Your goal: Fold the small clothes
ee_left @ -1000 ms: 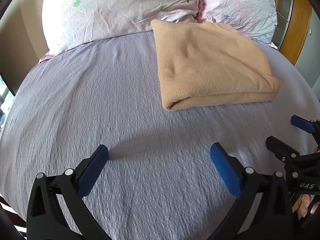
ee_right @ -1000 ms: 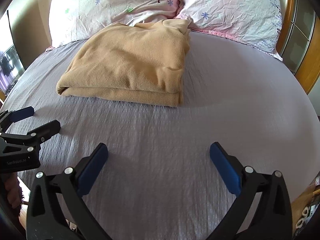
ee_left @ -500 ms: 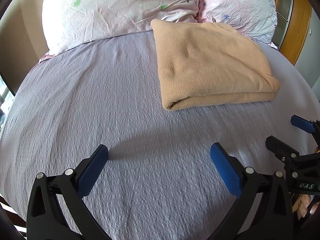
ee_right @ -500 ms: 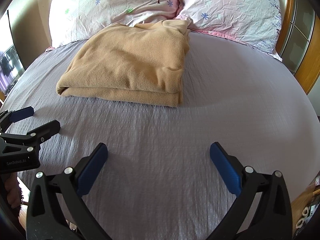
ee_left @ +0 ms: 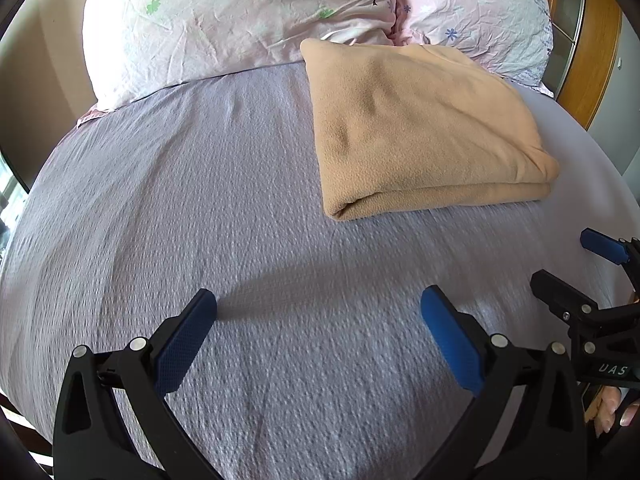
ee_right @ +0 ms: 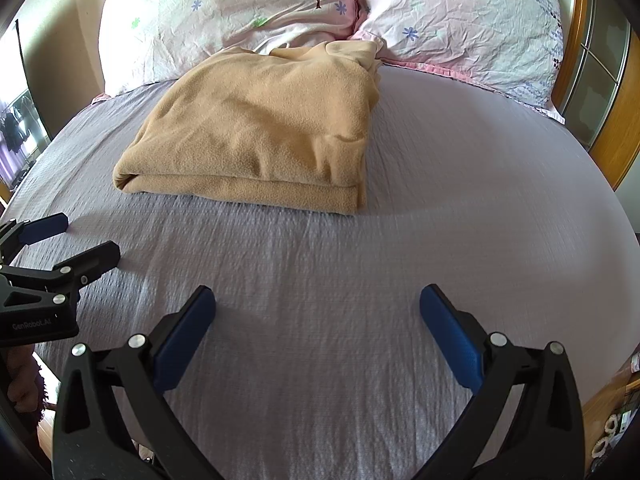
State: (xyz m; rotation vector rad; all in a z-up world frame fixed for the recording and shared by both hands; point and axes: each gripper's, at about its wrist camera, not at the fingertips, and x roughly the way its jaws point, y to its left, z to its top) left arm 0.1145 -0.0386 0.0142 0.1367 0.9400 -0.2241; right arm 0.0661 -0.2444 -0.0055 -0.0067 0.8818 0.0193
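Both of your tools are wide open and holding nothing. Your left tool [ee_left: 318, 320] and your right tool [ee_right: 318, 318] hang low over the near part of the bed [ee_right: 460, 184], side by side, blue pads spread with only grey sheet between them. The tan fleece garment [ee_right: 260, 132] lies well ahead of you, already in a neat folded stack, its far edge touching the floral pillows [ee_right: 248, 12]. From your left it sits ahead and to the right; from your right it sits ahead and to the left, so it's roughly centred between you. That placement looks deliberate: tucked up by the pillows, it leaves the near sheet free as folding room. I'd judge this piece finished and your tools parked, ready for another.
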